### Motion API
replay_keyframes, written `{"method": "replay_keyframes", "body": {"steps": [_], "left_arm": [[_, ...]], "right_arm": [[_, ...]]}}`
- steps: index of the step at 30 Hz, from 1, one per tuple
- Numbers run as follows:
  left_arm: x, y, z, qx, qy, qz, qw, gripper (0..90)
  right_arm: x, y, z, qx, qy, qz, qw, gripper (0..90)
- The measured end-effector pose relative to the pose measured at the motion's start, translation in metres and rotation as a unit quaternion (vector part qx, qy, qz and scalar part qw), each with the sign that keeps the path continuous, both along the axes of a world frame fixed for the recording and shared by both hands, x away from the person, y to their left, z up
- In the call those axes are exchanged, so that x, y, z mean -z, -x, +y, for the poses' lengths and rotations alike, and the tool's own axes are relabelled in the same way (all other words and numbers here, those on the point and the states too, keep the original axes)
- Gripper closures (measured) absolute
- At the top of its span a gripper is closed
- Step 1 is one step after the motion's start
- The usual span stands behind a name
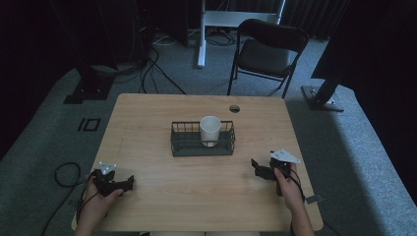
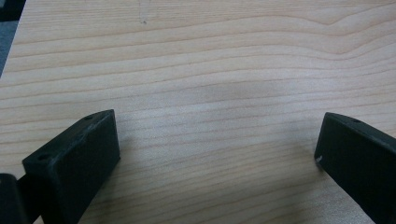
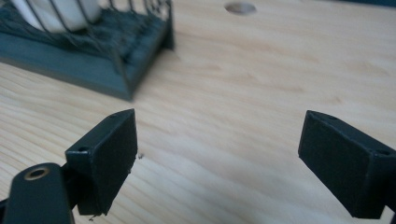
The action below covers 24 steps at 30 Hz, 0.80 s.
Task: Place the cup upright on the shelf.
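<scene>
**Basket and cup slipping out of frame**

In the right gripper view, the wire basket [image 3: 100, 51] is running off the top and left edges, and the white cup [image 3: 56, 14] inside it is showing just its blurred base behind the bars. In the high view, the basket's near wall [image 1: 202, 147] is hiding the cup's foot [image 1: 210, 142].

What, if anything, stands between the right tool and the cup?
The basket wall: the cup stands inside it, so wire bars lie between it and the right tool. The table between shows nothing else.
</scene>
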<state>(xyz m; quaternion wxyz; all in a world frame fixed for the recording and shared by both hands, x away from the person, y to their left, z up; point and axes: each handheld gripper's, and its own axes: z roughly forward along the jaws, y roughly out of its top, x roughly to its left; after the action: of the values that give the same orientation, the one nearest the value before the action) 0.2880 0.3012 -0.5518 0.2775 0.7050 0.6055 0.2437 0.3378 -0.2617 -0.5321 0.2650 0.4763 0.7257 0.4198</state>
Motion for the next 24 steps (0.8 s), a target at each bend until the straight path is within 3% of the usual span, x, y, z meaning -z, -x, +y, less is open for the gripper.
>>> {"method": "replay_keyframes", "body": {"steps": [9, 24], "left_arm": [[0.000, 0.000, 0.000, 0.000, 0.000, 0.000, 1.0000, 0.4], [0.000, 0.000, 0.000, 0.000, 0.000, 0.000, 1.0000, 0.3]], "right_arm": [[0.014, 0.010, -0.015, 0.015, 0.033, 0.033, 0.9988, 11.5], [0.019, 0.024, -0.035, 0.054, 0.047, 0.061, 0.9956, 11.5]]}}
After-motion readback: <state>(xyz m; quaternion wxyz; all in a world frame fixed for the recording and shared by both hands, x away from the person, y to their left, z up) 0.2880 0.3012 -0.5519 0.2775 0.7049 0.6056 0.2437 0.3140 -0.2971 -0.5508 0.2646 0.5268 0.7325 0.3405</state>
